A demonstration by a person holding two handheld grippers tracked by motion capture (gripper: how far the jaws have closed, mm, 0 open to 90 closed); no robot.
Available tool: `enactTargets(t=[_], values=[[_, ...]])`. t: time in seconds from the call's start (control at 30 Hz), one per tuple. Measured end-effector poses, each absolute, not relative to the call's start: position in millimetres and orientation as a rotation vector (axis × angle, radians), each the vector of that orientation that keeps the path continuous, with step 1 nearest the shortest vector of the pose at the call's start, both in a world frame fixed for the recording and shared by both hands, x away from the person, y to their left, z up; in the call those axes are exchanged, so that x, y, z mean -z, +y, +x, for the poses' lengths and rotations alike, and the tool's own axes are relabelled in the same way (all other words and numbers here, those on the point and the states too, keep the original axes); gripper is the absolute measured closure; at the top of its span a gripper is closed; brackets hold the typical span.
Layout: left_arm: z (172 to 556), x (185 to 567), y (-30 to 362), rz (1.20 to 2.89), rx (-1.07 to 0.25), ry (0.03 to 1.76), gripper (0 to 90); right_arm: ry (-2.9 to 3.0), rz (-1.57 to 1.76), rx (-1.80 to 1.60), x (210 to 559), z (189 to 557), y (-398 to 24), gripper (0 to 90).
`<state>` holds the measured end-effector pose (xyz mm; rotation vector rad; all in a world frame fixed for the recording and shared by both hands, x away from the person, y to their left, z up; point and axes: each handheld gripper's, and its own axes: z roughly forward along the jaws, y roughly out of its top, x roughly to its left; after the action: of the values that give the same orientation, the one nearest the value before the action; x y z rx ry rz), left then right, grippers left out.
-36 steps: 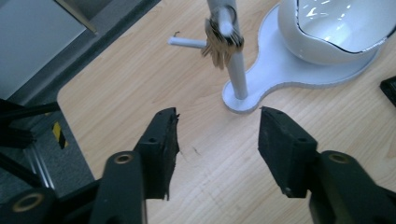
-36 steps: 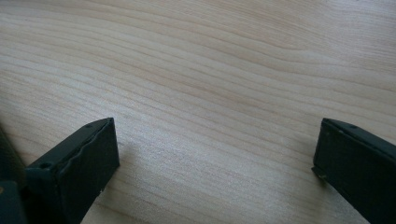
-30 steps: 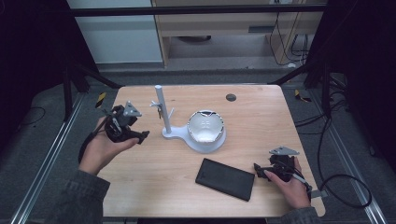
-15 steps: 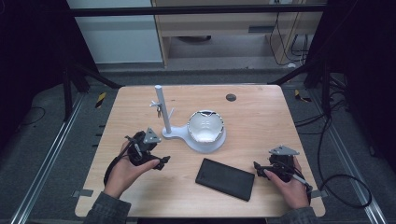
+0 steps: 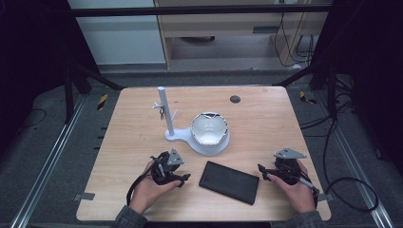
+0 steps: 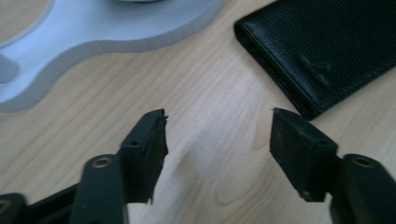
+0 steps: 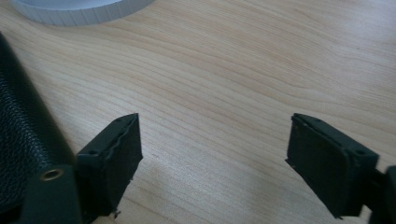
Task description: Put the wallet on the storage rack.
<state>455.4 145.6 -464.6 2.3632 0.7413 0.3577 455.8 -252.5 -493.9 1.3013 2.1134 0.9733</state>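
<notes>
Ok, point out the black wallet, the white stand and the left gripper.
black wallet [image 5: 229,182]: high view, middle of its cover.
white stand [image 5: 176,137]: high view, flat base beside the post.
left gripper [image 6: 218,125]: left gripper view, between its open jaws.

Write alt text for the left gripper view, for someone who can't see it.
The left gripper points at bare wood of the pale wooden table, its two black jaws open with nothing between them. A flat black leather wallet lies beyond at upper right, a white plastic stand base at upper left.
</notes>
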Motion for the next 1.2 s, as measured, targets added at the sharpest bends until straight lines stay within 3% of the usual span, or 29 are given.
enactTargets(t=[0.27,0.33,1.2], values=[[448,464,141,2.326,-0.297,0.688,83.7,2.128,1.284,-0.956,494,456,-252,33.2],[448,465,140,2.341,-0.277,0.685,88.6,2.132,1.276,-0.957,494,457,-252,35.4],[442,480,119,2.487,-0.221,0.578,89.9,2.158,1.262,-0.958,495,457,-248,37.4]])
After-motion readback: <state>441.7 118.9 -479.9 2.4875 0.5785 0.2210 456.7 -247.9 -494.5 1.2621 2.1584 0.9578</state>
